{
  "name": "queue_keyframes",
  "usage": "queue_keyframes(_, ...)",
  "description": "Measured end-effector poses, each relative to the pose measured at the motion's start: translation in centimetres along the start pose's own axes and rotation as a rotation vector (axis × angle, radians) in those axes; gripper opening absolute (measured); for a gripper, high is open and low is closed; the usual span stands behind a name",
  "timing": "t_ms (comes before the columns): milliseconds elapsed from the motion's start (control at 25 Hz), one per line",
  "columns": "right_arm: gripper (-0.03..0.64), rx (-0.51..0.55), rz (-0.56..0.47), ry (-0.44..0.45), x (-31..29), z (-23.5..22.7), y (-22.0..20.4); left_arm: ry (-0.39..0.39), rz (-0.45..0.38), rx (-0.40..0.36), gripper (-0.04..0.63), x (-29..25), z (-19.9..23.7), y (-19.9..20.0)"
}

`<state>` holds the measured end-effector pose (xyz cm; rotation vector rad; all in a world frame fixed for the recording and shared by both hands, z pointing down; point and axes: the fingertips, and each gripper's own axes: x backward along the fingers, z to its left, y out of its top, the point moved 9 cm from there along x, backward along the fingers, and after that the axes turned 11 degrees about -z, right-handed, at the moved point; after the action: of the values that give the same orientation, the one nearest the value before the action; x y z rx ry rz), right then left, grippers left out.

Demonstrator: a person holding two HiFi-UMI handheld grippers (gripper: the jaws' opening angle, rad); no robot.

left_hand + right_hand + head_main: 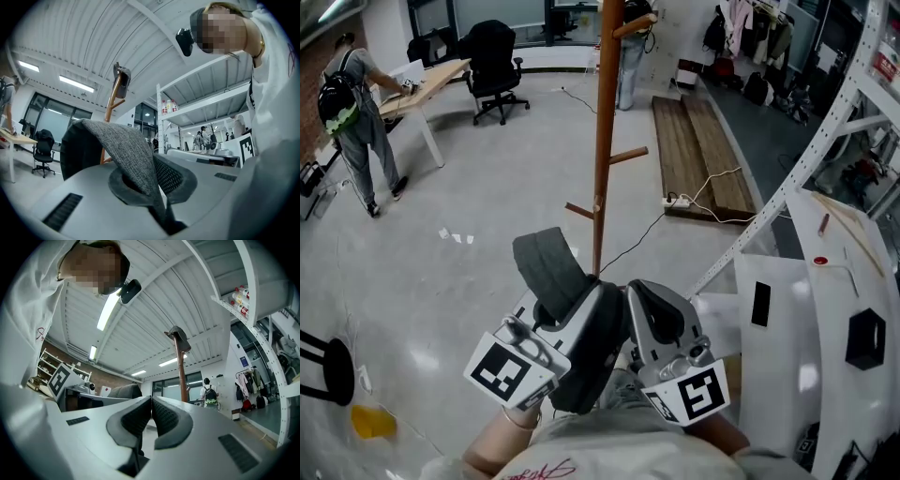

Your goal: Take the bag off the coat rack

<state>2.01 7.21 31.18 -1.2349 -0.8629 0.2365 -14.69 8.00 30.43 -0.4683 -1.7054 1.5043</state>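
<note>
In the head view, the tall wooden coat rack (605, 122) stands on the floor just beyond both grippers. My left gripper (586, 298) is shut on a grey woven bag strap (547, 266), which loops up out of its jaws. In the left gripper view the strap (123, 150) arches over the left jaw, pinched at the left gripper (152, 176), with the coat rack (111, 101) behind it. A dark mass hanging under the grippers may be the bag (589, 370); most of it is hidden. My right gripper (636, 292) (151, 411) is shut and holds nothing, beside the left one.
A person with a backpack (352, 122) stands at a desk (427, 84) far left, near an office chair (494, 66). Wooden planks (698, 150) and a cable lie past the rack. A white shelving frame (825, 131) and white table (825, 309) are at right, a black stool (323, 366) at left.
</note>
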Motion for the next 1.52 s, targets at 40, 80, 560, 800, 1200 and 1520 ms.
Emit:
queue_keyframes(40, 0.019, 0.000, 0.000, -0.002, 0.2, 0.3, 0.1, -0.002, -0.004, 0.001, 0.034, 0.2, -0.2, 0.1)
queue_keyframes(80, 0.020, 0.001, 0.001, -0.005, 0.3, 0.6, 0.1, -0.005, -0.002, 0.003, 0.034, 0.5, -0.3, 0.2)
queue_keyframes(560, 0.020, 0.019, 0.029, -0.005, 1.4, 2.7, 0.7, -0.033, 0.006, 0.020, 0.034, 2.4, -1.7, 0.6)
queue_keyframes(800, 0.018, 0.030, 0.049, 0.015, 1.2, 2.8, 0.6, -0.025, -0.017, 0.033, 0.034, 2.1, -1.8, 1.1)
queue_keyframes(1200, 0.018, 0.032, 0.045, 0.020, 1.3, 1.9, 1.2, 0.014, -0.016, 0.023, 0.034, 1.6, -2.0, 0.8)
queue_keyframes(1520, 0.018, 0.040, 0.047, 0.015, 1.7, 1.7, 1.5, 0.006, -0.004, 0.017, 0.034, 1.2, -2.5, 0.8)
